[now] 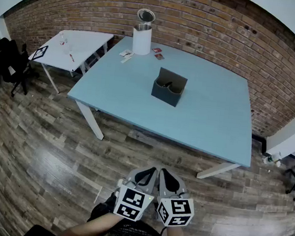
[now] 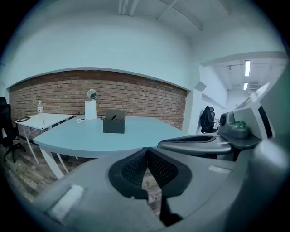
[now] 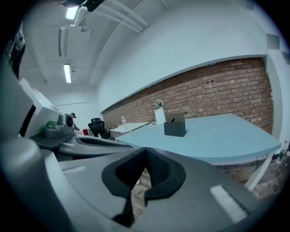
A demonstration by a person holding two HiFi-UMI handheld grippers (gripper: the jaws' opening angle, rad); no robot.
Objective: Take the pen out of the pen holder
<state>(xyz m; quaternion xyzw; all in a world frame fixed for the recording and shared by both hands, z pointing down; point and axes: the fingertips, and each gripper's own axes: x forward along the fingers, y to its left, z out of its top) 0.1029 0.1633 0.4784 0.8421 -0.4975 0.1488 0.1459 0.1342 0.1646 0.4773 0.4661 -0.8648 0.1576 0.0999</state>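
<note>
A dark grey pen holder [image 1: 169,86] stands near the middle of the light blue table [image 1: 123,99]. A dark pen [image 1: 164,83] lies inside it, mostly hidden. The holder also shows far ahead in the left gripper view [image 2: 113,122] and in the right gripper view [image 3: 175,124]. Both grippers are held close to my body over the wooden floor, well short of the table. My left gripper [image 1: 153,170] [image 2: 147,150] is shut with nothing in it. Right beside it, my right gripper [image 1: 163,171] [image 3: 146,150] is shut and empty too.
A white cylinder with a round mirror on top [image 1: 142,35] and some small cards [image 1: 126,54] sit at the table's far end. A white side table [image 1: 73,48] and a black chair [image 1: 6,56] stand to the left. A brick wall [image 1: 211,27] runs behind.
</note>
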